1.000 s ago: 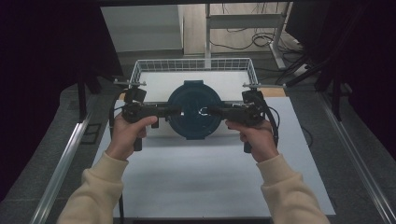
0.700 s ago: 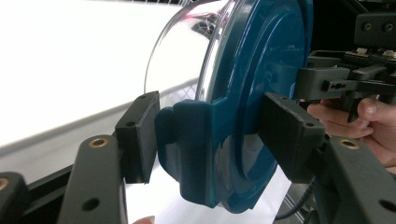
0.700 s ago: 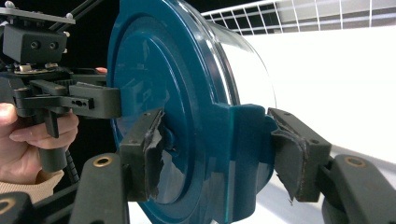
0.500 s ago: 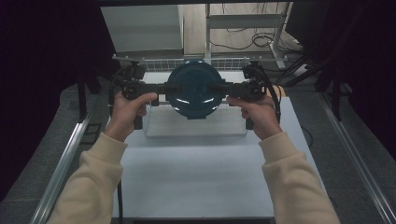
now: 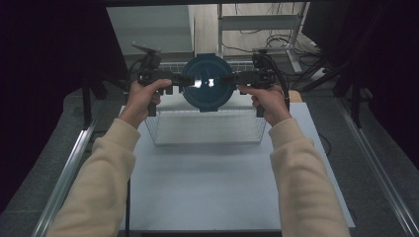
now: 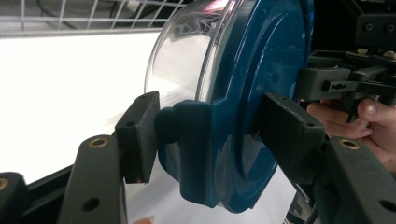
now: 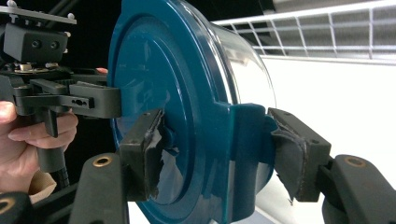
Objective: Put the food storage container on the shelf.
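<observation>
A round container (image 5: 207,81) with a dark blue lid and a clear body hangs in the air between both grippers, lid facing me. My left gripper (image 5: 180,81) is shut on the latch tab at its left edge, my right gripper (image 5: 234,79) on the tab at its right edge. In the left gripper view the pads (image 6: 137,135) press on the blue tab of the container (image 6: 261,70), and the left gripper (image 6: 212,135) straddles it. In the right gripper view the worn pads (image 7: 294,158) of the right gripper (image 7: 219,154) clamp the container (image 7: 159,70).
A white wire basket (image 5: 163,131) stands on the white table mat (image 5: 207,197) below and just in front of the container. Metal rails run along both table sides. Shelving and cables lie beyond the far edge.
Both hands have carried the container away from me and a little upward, keeping it between the grippers. It now hangs over the basket's far rim.
</observation>
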Motion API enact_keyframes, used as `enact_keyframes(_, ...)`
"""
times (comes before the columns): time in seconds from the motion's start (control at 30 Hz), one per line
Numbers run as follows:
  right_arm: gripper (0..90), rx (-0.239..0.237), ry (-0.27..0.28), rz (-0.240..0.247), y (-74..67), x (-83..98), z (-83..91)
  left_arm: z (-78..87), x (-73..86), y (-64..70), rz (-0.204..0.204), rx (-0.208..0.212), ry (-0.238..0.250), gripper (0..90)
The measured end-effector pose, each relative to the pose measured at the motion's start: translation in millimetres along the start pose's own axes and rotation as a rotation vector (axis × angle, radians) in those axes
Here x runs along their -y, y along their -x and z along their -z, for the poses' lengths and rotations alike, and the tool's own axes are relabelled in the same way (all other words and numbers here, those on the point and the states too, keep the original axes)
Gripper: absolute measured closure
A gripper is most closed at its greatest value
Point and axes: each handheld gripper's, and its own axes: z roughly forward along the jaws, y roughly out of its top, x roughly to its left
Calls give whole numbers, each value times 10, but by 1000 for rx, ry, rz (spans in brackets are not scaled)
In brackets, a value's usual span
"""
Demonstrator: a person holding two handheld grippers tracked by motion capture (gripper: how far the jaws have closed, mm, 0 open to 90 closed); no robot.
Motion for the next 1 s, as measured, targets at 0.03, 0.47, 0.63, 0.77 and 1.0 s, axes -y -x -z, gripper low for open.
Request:
enact_keyframes(0.03,383,3,-7,-11,33,1,-27,-24,-4,-39,5,4,-5,393)
enact_keyframes(0.47,326,-29,-14,-257,397,-50,-207,-255,-94,-293,203,58,9,377)
enact_keyframes(0.63,323,-37,-6,-306,468,-36,-240,-317,-85,-390,243,81,26,364)
enact_keyframes(0.77,322,-42,6,-306,485,-19,-239,-326,-75,-398,232,86,40,361)
enact_keyframes(1.0,121,65,36,-194,381,6,-222,-297,-50,-303,171,51,98,245)
